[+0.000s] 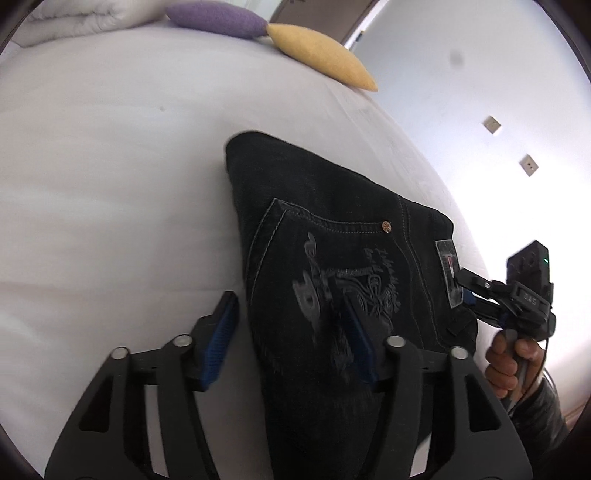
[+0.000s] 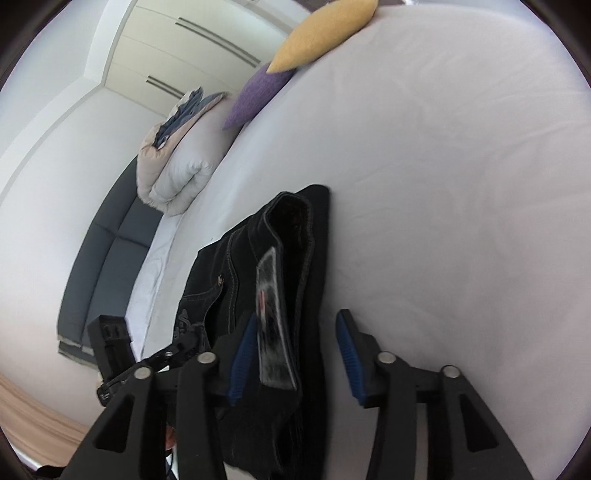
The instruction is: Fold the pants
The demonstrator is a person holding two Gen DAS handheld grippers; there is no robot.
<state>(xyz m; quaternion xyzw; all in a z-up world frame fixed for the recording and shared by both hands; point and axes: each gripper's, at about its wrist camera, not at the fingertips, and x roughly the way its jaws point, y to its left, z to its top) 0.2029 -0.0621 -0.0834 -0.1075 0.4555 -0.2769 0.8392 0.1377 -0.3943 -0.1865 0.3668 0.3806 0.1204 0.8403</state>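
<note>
Black jeans (image 1: pixel 332 206) lie folded in a compact stack on the white bed sheet (image 1: pixel 110 184), back pocket and printed design facing up. My left gripper (image 1: pixel 291 332) is open and straddles the stack's near left edge: one blue pad rests over the denim, the other stands on the sheet beside it. In the right wrist view the jeans (image 2: pixel 295 229) show their waistband end with a grey label patch (image 2: pixel 271 295). My right gripper (image 2: pixel 295 358) is open around that end, its right pad clear of the cloth. From the left wrist view, the right gripper (image 1: pixel 469 291) sits by the label, held by a hand (image 1: pixel 506 362).
A yellow cushion (image 1: pixel 317 51) and a purple cushion (image 1: pixel 218 16) lie at the bed's far side. A folded white duvet (image 2: pixel 177 173) sits past them. A dark grey padded panel (image 2: pixel 103 258) runs along the bed's edge, near a white wall with sockets (image 1: pixel 491 125).
</note>
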